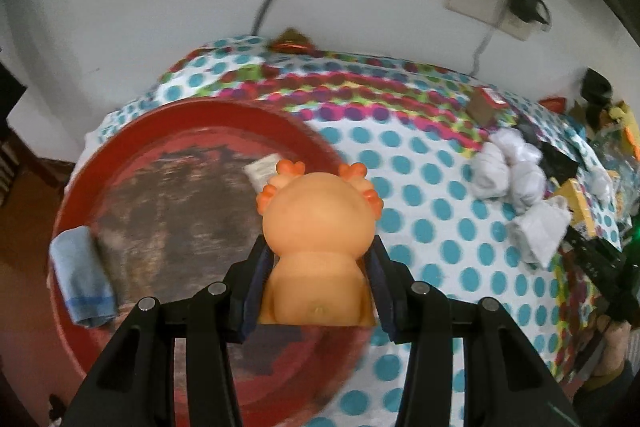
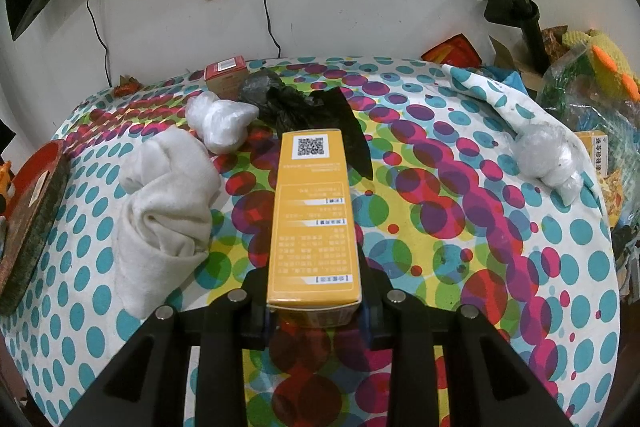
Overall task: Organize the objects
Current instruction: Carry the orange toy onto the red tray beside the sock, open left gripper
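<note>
The left claw (image 1: 316,291) grips an orange toy (image 1: 318,227) above the red tray (image 1: 192,115); lower it well inside the rim before releasing. The right claw (image 2: 314,311) clamps a yellow box (image 2: 312,219) over the bench (image 2: 460,227)

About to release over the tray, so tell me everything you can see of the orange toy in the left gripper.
The orange toy is a small rounded figure of smooth, rubbery-looking material, pale orange with darker orange frilled nubs at both sides of its head. It faces away from the camera, upright, showing a bulbous head, narrower body and flat base. The left gripper is shut on it, pads pressing the body's two sides. It hangs above the right part of the red tray, touching nothing else visible.
</note>
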{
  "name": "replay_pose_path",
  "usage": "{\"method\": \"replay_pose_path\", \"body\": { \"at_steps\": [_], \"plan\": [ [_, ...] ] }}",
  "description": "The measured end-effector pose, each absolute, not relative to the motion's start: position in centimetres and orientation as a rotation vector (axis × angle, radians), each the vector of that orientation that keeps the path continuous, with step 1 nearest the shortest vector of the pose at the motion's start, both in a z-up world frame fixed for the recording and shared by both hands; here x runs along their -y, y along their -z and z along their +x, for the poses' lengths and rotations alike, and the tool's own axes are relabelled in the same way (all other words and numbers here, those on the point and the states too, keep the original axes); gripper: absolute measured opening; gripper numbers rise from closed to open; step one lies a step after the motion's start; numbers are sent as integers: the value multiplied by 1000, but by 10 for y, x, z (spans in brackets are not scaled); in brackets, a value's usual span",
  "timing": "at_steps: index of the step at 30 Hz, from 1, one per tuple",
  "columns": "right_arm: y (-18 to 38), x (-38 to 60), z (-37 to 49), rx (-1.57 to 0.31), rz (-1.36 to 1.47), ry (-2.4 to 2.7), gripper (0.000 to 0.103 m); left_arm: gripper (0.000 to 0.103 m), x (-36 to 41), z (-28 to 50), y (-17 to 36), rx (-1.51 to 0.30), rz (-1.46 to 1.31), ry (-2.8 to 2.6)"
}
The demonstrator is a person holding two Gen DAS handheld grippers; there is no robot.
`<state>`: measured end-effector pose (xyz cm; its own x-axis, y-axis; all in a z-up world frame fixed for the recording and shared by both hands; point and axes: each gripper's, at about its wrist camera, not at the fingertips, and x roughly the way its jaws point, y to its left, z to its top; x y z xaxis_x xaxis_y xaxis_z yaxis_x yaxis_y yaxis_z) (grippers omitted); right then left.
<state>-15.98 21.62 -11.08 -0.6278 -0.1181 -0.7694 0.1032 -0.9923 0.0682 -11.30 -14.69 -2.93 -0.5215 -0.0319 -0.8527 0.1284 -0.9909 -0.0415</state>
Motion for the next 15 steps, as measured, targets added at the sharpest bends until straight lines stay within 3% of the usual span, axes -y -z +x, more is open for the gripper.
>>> {"method": "replay_pose_path", "body": {
  "at_steps": [15],
  "plan": [
    [111,-213,-160,-5,1299,2733,31,44,245,-93,56,-197,1424,2458]
  ]
}}
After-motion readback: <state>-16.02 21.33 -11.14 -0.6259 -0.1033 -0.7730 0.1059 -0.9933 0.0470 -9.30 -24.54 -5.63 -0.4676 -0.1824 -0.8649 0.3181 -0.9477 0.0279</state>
